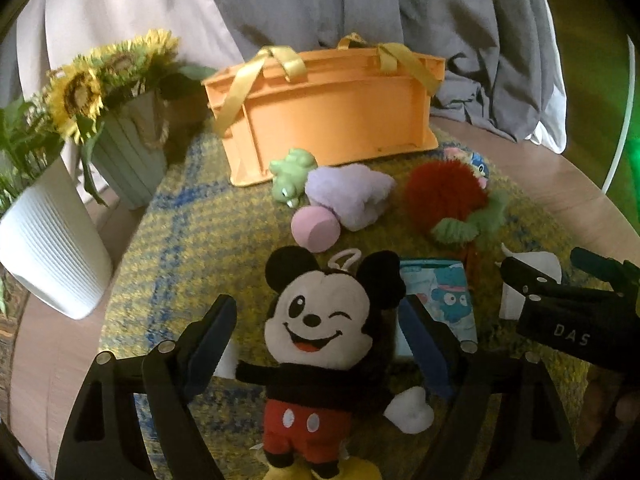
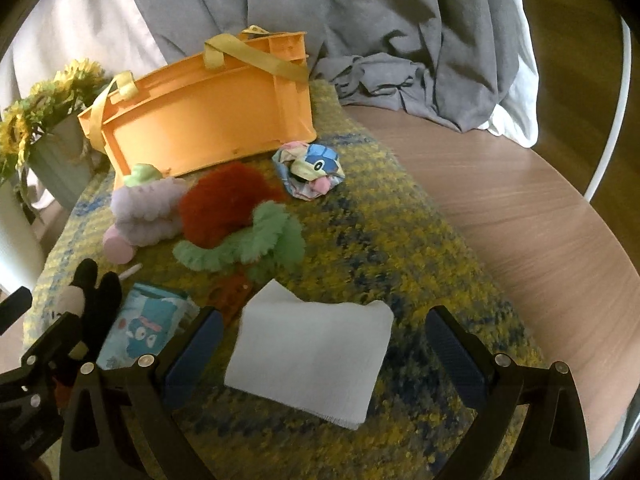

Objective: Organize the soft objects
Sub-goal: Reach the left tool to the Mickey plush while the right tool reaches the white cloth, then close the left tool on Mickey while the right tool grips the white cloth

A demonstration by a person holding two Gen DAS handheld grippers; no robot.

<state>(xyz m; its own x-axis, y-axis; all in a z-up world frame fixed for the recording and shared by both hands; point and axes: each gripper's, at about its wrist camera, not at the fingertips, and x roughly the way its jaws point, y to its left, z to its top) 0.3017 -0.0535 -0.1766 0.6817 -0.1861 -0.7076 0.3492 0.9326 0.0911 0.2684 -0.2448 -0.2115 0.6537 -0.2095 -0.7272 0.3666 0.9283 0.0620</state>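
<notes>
the left claw (image 1: 318,344) stands with its jaws apart around the head of a mouse plush toy (image 1: 320,344) that lies face up on the yellow and blue mat (image 1: 192,232); the blue pads are just beside the head, and i cannot tell that they press on it. the right claw (image 2: 324,344) is also wide apart, with a folded white cloth (image 2: 312,356) lying flat between its fingers, not touched.

farther back on the mat are a pink ball (image 1: 315,228), a purple plush (image 1: 352,194), a small green plush (image 1: 290,176) and a red and green fluffy toy (image 2: 240,224). behind them stands an orange basket (image 1: 328,116) with yellow straps. a small blue packet (image 2: 146,324) lies between the mouse and the cloth. the mat is on a round wooden desk (image 2: 520,216).
</notes>
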